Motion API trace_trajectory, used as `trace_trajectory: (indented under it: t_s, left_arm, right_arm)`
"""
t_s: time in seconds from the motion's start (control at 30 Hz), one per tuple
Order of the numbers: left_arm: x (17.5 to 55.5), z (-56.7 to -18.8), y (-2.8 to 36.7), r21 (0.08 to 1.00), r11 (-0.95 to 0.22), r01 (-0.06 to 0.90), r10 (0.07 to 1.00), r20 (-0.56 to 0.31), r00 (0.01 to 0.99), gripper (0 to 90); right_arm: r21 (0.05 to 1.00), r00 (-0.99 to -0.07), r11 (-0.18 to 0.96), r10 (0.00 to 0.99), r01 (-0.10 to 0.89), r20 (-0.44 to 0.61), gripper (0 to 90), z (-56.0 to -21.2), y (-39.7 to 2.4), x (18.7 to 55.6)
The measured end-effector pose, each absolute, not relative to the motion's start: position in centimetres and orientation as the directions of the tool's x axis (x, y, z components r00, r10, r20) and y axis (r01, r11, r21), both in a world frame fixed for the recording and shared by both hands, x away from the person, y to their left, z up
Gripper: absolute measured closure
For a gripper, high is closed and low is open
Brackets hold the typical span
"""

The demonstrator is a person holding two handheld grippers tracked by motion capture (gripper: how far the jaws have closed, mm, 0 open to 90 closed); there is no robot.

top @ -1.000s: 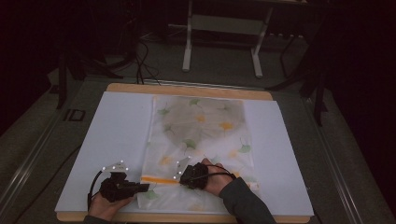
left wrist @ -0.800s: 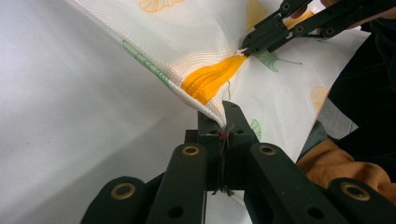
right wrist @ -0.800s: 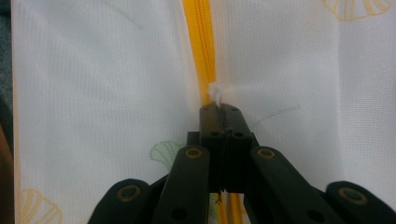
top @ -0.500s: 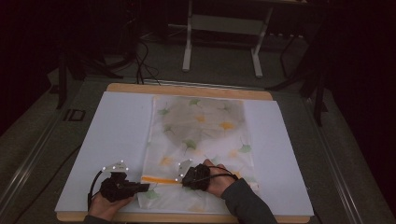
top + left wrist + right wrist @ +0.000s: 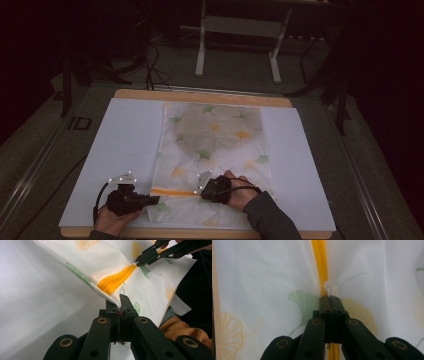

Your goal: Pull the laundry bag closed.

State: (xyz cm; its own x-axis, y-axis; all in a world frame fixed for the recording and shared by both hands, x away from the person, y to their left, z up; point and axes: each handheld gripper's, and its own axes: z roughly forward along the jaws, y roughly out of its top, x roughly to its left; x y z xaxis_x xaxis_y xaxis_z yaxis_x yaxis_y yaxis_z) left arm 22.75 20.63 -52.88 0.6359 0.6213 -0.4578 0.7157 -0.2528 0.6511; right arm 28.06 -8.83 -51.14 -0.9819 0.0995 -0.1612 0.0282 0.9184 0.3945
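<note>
My left gripper (image 5: 119, 305) has its jaws clamped on the near left edge of the bag (image 5: 215, 145), right at the end of the orange zipper (image 5: 116, 282); the cloth lifts into a ridge just ahead of my jaws. My right gripper (image 5: 330, 299) is closed tight on the white zipper pull (image 5: 327, 287), which pokes out just past its tips, the zipper running straight ahead and back under it. The bag lies flat on the white sheet (image 5: 125, 145), stretching away from both grippers. The 2 grippers sit near each other along the zipper, right one farther along it.
</note>
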Motion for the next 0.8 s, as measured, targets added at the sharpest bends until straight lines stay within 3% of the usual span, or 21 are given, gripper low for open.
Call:
trace_trajectory:
  t_s: [0.8]
  left_arm:
    - [22.7,-52.8,21.1,0.655,-0.24,0.717,0.629,-0.458,0.629,88.1]
  right_arm:
    - [0.379,-0.97,0.92,0.171,0.095,-0.174,90.0,-51.1,-13.2,28.3]
